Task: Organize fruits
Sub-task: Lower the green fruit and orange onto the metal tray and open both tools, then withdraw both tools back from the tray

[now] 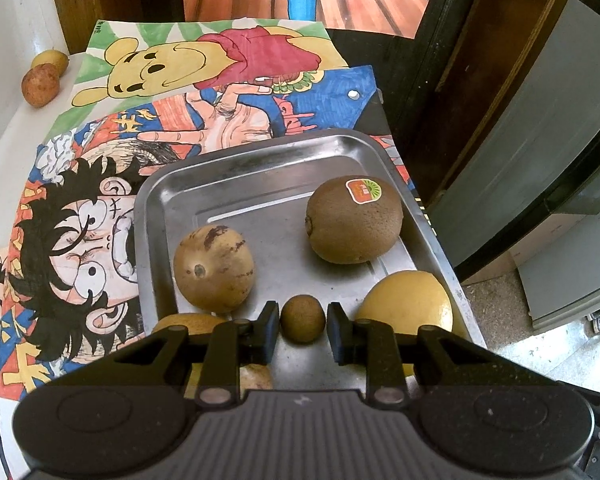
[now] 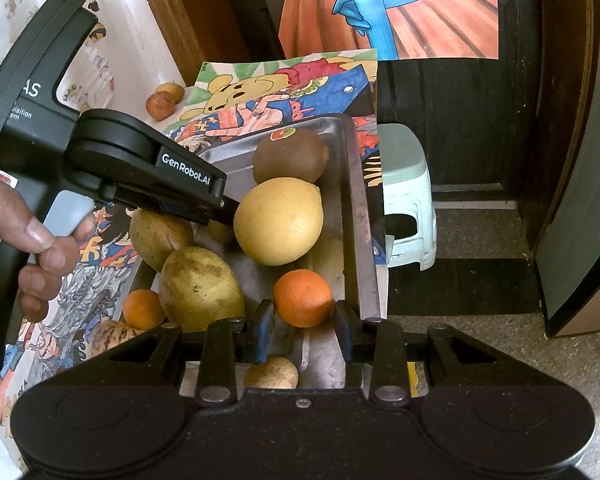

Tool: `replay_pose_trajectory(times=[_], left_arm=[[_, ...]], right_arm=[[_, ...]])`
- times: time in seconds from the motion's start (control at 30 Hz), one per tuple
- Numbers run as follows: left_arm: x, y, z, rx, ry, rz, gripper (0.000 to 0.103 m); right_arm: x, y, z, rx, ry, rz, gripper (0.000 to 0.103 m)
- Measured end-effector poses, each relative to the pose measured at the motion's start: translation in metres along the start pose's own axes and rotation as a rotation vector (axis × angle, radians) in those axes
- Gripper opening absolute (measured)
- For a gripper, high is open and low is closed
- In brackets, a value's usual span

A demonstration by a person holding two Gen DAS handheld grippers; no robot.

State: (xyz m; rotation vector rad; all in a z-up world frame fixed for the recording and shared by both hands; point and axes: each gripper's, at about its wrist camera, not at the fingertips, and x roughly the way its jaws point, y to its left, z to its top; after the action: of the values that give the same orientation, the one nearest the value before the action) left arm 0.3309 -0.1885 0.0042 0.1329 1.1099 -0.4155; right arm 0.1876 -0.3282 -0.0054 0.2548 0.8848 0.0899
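Jaws ajar — steel tray (image 1: 204, 184) on cartoon posters (image 1: 100, 184)

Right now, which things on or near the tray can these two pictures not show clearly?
- Left wrist view: the fruits at the near end of the metal tray are mostly covered by the left gripper.
- Right wrist view: the left gripper's fingertips are behind the large yellow fruit; the small brown fruit is not seen.
- Right wrist view: whether the right gripper touches the orange is unclear.
- Kiwi sticker text: too small.
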Motion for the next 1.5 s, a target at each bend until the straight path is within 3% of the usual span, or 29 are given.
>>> replay_pose_trajectory(times=[0.43, 0.9, 1.5], left_arm=[[-0.008, -0.003, -0.001, -0.017, -0.003, -0.005, 0.044], [-0.038, -0.002, -0.002, -0.034, -0.093, 0.026, 0.082], [-0.073, 0.022, -0.041, -0.229, -0.214, 0.061, 0.1]], right_arm=[[-0.005, 0.003, -0.001, -0.01, 0.002, 0.022, 0.055], [-0.019, 0.006, 0.003, -0.045, -0.045, 0.038, 0.075], [-0.043, 0.011, 0.004, -0.113, -0.084, 0.089, 0.091]])
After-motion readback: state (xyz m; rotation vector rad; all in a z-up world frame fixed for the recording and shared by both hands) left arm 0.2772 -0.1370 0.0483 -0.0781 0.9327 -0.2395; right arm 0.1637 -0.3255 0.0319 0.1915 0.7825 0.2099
